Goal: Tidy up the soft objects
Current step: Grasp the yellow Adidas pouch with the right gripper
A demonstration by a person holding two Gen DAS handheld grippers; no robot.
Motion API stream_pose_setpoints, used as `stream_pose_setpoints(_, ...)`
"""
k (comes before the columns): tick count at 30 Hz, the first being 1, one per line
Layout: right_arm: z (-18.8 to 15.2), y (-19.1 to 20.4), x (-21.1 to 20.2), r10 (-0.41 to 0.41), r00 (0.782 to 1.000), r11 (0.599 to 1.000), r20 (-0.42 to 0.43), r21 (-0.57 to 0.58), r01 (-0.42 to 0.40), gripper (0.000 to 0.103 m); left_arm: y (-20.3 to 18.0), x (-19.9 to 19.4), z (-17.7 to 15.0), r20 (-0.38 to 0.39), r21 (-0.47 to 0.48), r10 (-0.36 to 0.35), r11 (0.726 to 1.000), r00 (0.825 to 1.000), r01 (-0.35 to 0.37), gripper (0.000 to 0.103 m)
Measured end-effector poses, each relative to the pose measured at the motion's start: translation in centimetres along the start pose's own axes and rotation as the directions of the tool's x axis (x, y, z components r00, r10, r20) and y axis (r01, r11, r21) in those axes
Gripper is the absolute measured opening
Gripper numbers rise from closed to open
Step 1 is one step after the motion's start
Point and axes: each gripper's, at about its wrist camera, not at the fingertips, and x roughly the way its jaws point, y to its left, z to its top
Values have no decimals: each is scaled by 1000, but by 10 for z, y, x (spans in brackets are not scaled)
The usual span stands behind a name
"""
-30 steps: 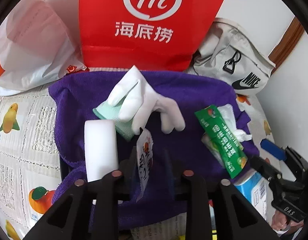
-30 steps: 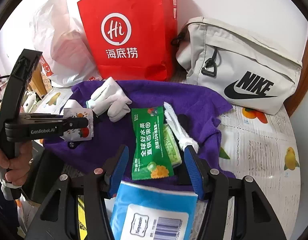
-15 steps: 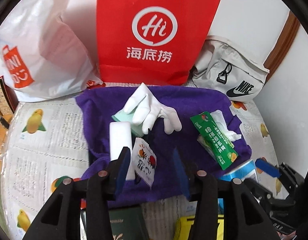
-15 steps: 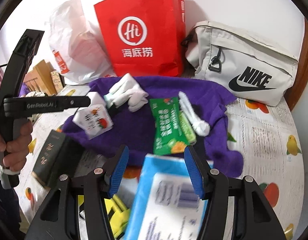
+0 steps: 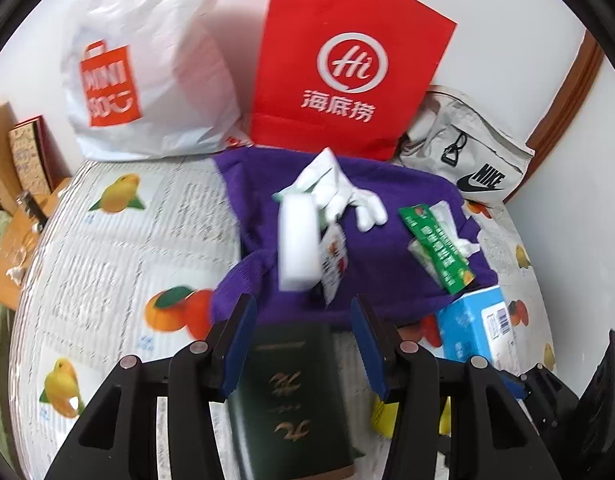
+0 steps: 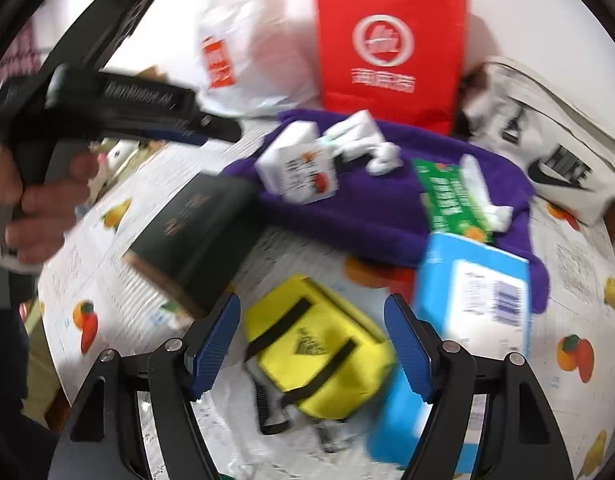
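Note:
A purple towel (image 5: 391, 276) lies on the table with a white glove (image 5: 335, 192), a white sponge block (image 5: 299, 244), a small snack packet (image 5: 333, 264), a green packet (image 5: 437, 248) and a white tissue on it. My left gripper (image 5: 303, 340) is open and holds nothing; a dark green book (image 5: 295, 392) lies below its fingers. My right gripper (image 6: 311, 344) is open with its jaws opening, above a yellow pouch (image 6: 319, 348) that the pads do not touch. A blue tissue box (image 6: 475, 292) lies under and right of its right finger. A hand holds the left gripper (image 6: 223, 130) at upper left.
A red paper bag (image 5: 347, 60), a white plastic bag (image 5: 147, 72) and a grey sling bag (image 5: 467, 152) stand along the wall behind the towel. The fruit-print tablecloth (image 5: 107, 260) shows left of the towel. Boxes sit at the far left edge.
My left gripper let go of the snack packet, which now lies on the towel, and pulled back over the book. My right gripper drew back; the blue box now sits to its right.

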Motion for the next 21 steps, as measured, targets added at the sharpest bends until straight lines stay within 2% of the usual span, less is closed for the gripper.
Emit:
stream_pose_setpoints(5, -11, 23, 18, -53, 998, 997, -26, -52, 52, 74, 17, -7, -12, 4, -14, -10, 1000, 1000, 10, 47)
stream_pose_setpoints(8, -19, 33, 28, -123, 992, 988, -36, -102, 119, 74, 25, -8, -18, -1, -14, -14, 1000, 1000, 14, 47)
stream_pose_setpoints(14, -33, 50, 53, -252, 966, 950, -61, -205, 235, 74, 34, -12, -25, 1, -16, -31, 999, 1000, 31, 47)
stream_pose_setpoints(16, -35, 50, 53, -276, 960, 946, -37, -187, 265, 74, 34, -13, -27, 3, -15, -34, 999, 999, 34, 47)
stream_pose_setpoints(18, -33, 43, 53, -265, 963, 957, -51, -139, 256, 68, 33, -14, -29, 1, -11, -40, 999, 999, 40, 47)
stream_pose_setpoints(20, -32, 38, 54, -275, 960, 956, -52, -122, 267, 41, 32, -14, -33, -3, -3, -44, 999, 999, 44, 47)
stream_pose_setpoints(21, -32, 37, 54, -253, 966, 963, -59, -112, 245, 39, 31, -14, -34, -7, 0, -44, 999, 999, 44, 47)
